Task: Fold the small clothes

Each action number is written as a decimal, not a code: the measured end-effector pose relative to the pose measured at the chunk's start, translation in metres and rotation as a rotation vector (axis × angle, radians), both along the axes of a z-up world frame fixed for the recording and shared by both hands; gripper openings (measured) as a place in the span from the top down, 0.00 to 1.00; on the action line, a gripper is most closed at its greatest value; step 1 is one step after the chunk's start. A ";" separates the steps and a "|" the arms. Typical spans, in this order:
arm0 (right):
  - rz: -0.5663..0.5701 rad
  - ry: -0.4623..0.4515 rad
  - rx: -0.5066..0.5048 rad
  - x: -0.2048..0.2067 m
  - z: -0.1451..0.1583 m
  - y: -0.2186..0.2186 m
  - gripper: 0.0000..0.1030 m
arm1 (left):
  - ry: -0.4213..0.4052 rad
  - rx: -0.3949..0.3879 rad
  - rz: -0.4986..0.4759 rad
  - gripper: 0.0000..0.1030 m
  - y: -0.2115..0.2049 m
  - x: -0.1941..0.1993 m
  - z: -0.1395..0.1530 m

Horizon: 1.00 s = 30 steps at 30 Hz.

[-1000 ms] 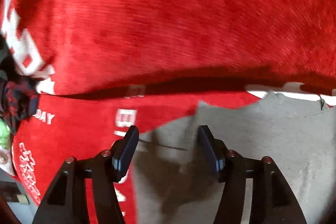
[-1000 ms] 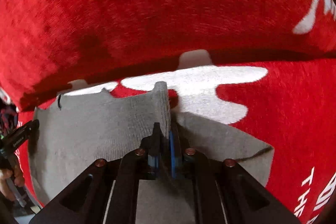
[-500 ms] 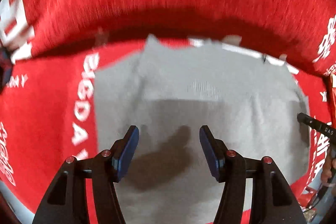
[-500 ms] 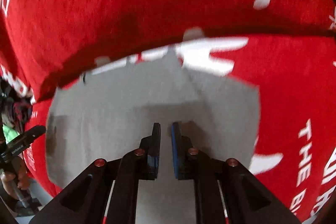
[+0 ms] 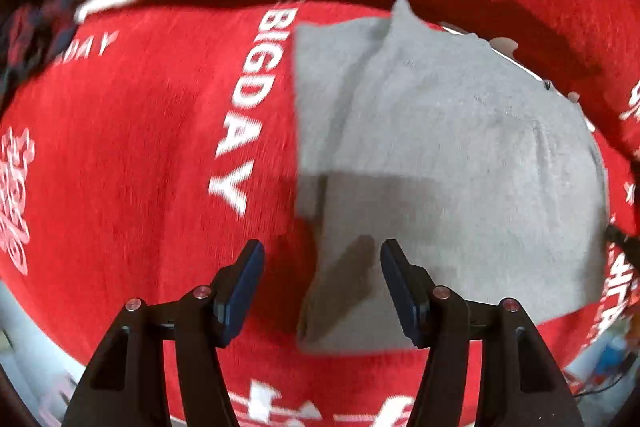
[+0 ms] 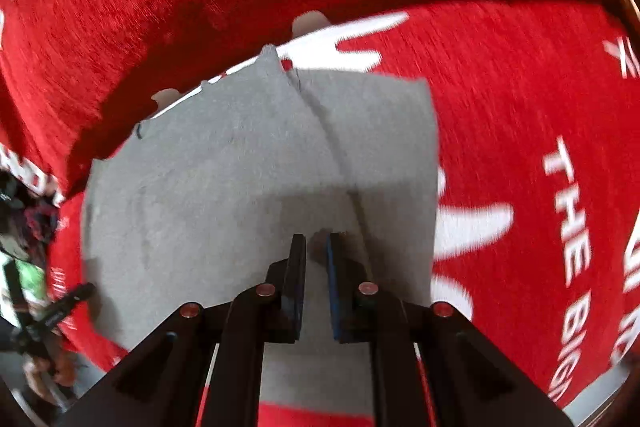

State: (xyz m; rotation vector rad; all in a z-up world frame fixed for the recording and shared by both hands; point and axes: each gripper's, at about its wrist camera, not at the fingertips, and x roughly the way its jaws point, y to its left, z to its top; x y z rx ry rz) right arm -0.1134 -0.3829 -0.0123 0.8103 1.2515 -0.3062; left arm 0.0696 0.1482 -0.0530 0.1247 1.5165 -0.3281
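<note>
Between the left gripper fingers, which stand well apart and hold nothing, lies the near left edge of a grey garment: soft knit, matte, roughly rectangular, laid flat with a long diagonal crease running toward 12 o'clock.

Right gripper: black frame, blue-faced pads, jaws nearly together with a narrow gap, nothing pinched between them; it hovers over the grey garment, whose fold ridge passes just at 1 o'clock of the tips.

Beneath the garment: red cloth, plush, short-piled, covering the surface and rising in a raised fold at 12 o'clock. White printed lettering at 10 o'clock of the left gripper reads "THE BIG DAY"; the same words appear at 3 o'clock in the right wrist view. White ornamental characters at 9 o'clock, blurred, unreadable.

At 8 o'clock in the right wrist view: the other gripper and a hand, partly cut off.
</note>
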 end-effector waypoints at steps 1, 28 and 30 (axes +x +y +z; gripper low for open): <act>-0.017 -0.009 0.034 -0.005 -0.001 0.003 0.85 | 0.014 -0.014 0.020 0.40 0.004 -0.004 0.001; -0.410 -0.079 0.249 -0.097 -0.013 0.022 0.93 | 0.036 -0.151 0.138 0.86 0.011 -0.050 0.002; -0.384 -0.057 0.225 -0.097 -0.017 0.022 0.93 | 0.057 -0.123 0.131 0.86 0.015 -0.054 -0.009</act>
